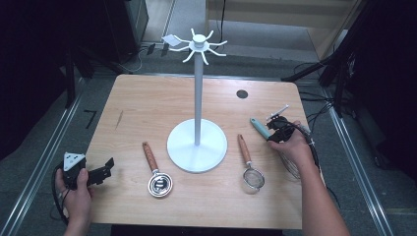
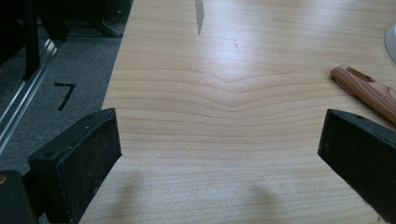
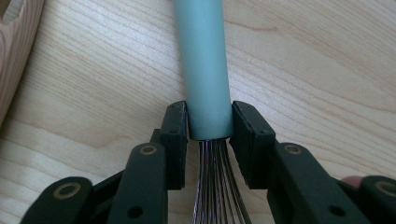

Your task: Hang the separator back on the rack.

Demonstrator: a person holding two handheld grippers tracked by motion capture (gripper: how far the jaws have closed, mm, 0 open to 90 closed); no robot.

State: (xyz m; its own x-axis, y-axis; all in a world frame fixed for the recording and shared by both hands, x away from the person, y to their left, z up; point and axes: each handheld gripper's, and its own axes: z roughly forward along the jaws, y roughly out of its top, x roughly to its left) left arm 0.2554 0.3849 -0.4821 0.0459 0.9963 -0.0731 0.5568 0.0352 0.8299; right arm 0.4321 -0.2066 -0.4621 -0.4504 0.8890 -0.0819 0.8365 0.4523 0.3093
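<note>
Whisk (image 3: 204,70) handle pinched in right hand-held gripper (image 3: 208,135); strainer (image 1: 250,169) beside; left hand-held gripper (image 2: 219,154) spread.

Overhead lighting, even and bright on tabletop (image 1: 147,98); surroundings beyond it dark, near black at both upper corners of high view. White stand (image 1: 197,132) casts faint, soft shadow at base. High view slightly soft, fine detail lost. Left gripper view: broad pale glare on wood at centre top, two dim shadow patches near bottom, jaws close to lens and slightly soft. Right gripper view: sharp wood grain, teal handle (image 3: 201,70) evenly lit, wires (image 3: 215,182) crisp.
</note>
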